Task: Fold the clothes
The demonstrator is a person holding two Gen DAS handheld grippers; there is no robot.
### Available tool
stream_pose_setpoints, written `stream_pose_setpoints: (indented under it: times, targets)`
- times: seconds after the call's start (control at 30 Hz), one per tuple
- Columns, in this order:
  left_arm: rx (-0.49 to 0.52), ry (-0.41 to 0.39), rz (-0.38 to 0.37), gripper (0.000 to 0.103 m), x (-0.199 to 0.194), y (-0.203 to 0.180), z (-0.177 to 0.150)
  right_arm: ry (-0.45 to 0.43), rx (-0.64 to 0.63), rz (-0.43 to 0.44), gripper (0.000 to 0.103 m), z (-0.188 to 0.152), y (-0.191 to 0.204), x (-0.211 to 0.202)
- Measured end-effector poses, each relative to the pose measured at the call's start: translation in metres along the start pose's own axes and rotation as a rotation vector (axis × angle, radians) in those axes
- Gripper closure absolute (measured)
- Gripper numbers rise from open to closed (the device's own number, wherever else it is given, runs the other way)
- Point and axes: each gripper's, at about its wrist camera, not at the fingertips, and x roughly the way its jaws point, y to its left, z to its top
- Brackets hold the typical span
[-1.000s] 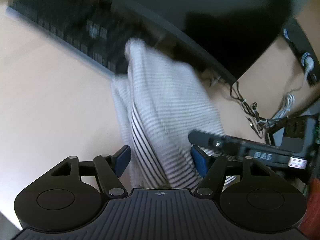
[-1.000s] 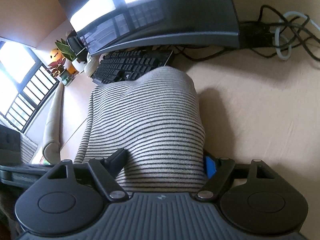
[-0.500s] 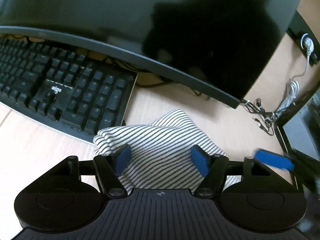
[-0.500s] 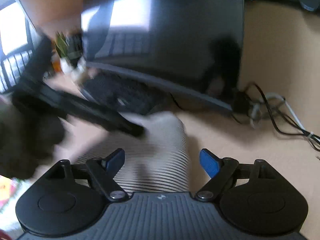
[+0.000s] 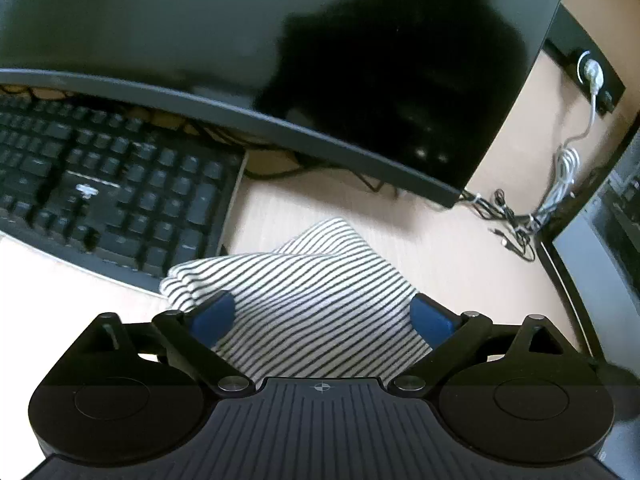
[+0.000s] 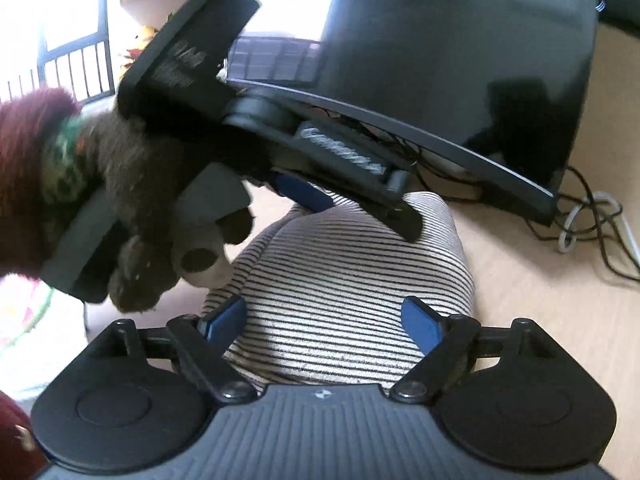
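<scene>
Left wrist view shows one monitor [image 5: 280, 40], one keyboard [image 5: 112, 192] left below it, and one striped garment [image 5: 312, 300] lying bunched in front of it, seemingly folded and released. Left gripper [image 5: 322, 314] and right gripper [image 6: 322, 318]: jaws wide, just been opening, cloth between, unpressed.

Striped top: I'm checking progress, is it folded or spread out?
Folded: the striped top lies as a compact rounded bundle on the desk.

Soft striped knit cloth [image 5: 304, 292] on a pale matt wood-look desk [image 5: 460, 256] — behind it, a glossy dark monitor [image 5: 280, 40] and matt black plastic keyboard [image 5: 112, 192].
</scene>
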Motion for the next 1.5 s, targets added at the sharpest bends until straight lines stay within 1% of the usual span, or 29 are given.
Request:
stream_pose_setpoints:
  times: [0.03,0.1,0.17,0.2,0.27,0.33,0.43,0.5,0.53,0.57,0.63,0.73,0.8,0.87,0.97,1.03,1.1,1.17,1.23,1.27,1.3,1.4,1.43,1.5]
  targets:
    - [-0.007,-0.007,0.001,0.006,-0.006,-0.001,0.000,-0.003,0.025,0.011,0.018,0.003,-0.007,-0.005]
    - [-0.033,-0.026,-0.022,0.005,-0.026,-0.002,-0.003,-0.027,0.098,0.010,0.018,0.009,-0.026,-0.018]
    - [-0.072,-0.028,-0.051,0.005,-0.043,0.000,-0.009,-0.042,0.209,0.027,0.018,0.012,-0.053,-0.027]
    - [-0.094,-0.020,-0.061,0.005,-0.048,0.002,-0.013,-0.046,0.264,0.036,0.018,0.013,-0.066,-0.030]
    - [-0.154,0.015,-0.076,0.005,-0.052,0.006,-0.023,-0.035,0.371,0.051,0.018,0.007,-0.094,-0.022]
    - [-0.195,0.069,-0.091,0.007,-0.046,0.008,-0.036,0.005,0.449,0.056,0.017,-0.002,-0.115,-0.005]
    - [-0.201,0.150,-0.091,0.024,-0.030,0.004,-0.056,0.078,0.515,0.109,0.016,-0.026,-0.120,0.010]
    - [-0.197,0.163,-0.087,0.025,-0.021,0.001,-0.064,0.099,0.544,0.155,0.018,-0.034,-0.116,0.015]
    - [-0.203,0.157,-0.094,0.025,-0.019,0.001,-0.061,0.101,0.556,0.182,0.024,-0.037,-0.113,0.017]
    - [-0.209,0.151,-0.101,0.025,-0.017,0.000,-0.059,0.102,0.559,0.200,0.027,-0.037,-0.110,0.018]
    - [-0.220,0.138,-0.115,0.025,-0.013,0.000,-0.054,0.081,0.496,0.168,0.031,-0.026,-0.108,0.014]
    - [-0.228,0.116,-0.130,0.023,-0.003,-0.003,-0.054,0.061,0.438,0.138,0.032,-0.012,-0.114,0.007]
    - [-0.224,0.103,-0.115,0.024,0.002,-0.006,-0.059,0.081,0.396,0.108,0.032,-0.009,-0.116,0.011]
    - [-0.203,0.092,-0.090,0.024,-0.002,-0.011,-0.062,0.100,0.363,0.084,0.031,-0.009,-0.112,0.016]
    - [-0.188,0.078,-0.037,0.024,-0.017,-0.014,-0.061,0.092,0.375,0.088,0.030,-0.018,-0.110,0.012]
    - [-0.170,0.027,0.003,0.024,-0.037,-0.016,-0.055,0.088,0.392,0.086,0.029,-0.021,-0.110,0.011]
    - [-0.154,-0.040,0.015,0.023,-0.055,-0.017,-0.043,0.081,0.403,0.079,0.029,-0.017,-0.106,0.014]
    - [-0.135,-0.098,0.002,0.022,-0.064,-0.020,-0.027,0.072,0.391,0.064,0.028,-0.014,-0.101,0.017]
    - [-0.102,-0.133,-0.024,0.021,-0.062,-0.025,-0.009,0.061,0.353,0.038,0.027,-0.011,-0.095,0.016]
    - [-0.085,-0.135,-0.028,0.021,-0.056,-0.027,-0.002,0.054,0.323,0.019,0.025,-0.007,-0.090,0.016]
    - [-0.070,-0.133,-0.029,0.021,-0.049,-0.028,0.004,0.044,0.285,-0.007,0.019,-0.004,-0.086,0.013]
    - [-0.050,-0.072,0.002,0.021,-0.017,-0.017,0.011,-0.003,0.201,-0.058,0.014,0.003,-0.077,0.000]
    - [-0.051,-0.047,0.011,0.021,-0.007,-0.012,0.010,-0.021,0.184,-0.064,0.012,0.005,-0.074,-0.005]
    - [-0.069,-0.006,0.020,0.021,0.008,0.000,0.006,-0.054,0.191,-0.041,0.005,0.011,-0.069,-0.011]
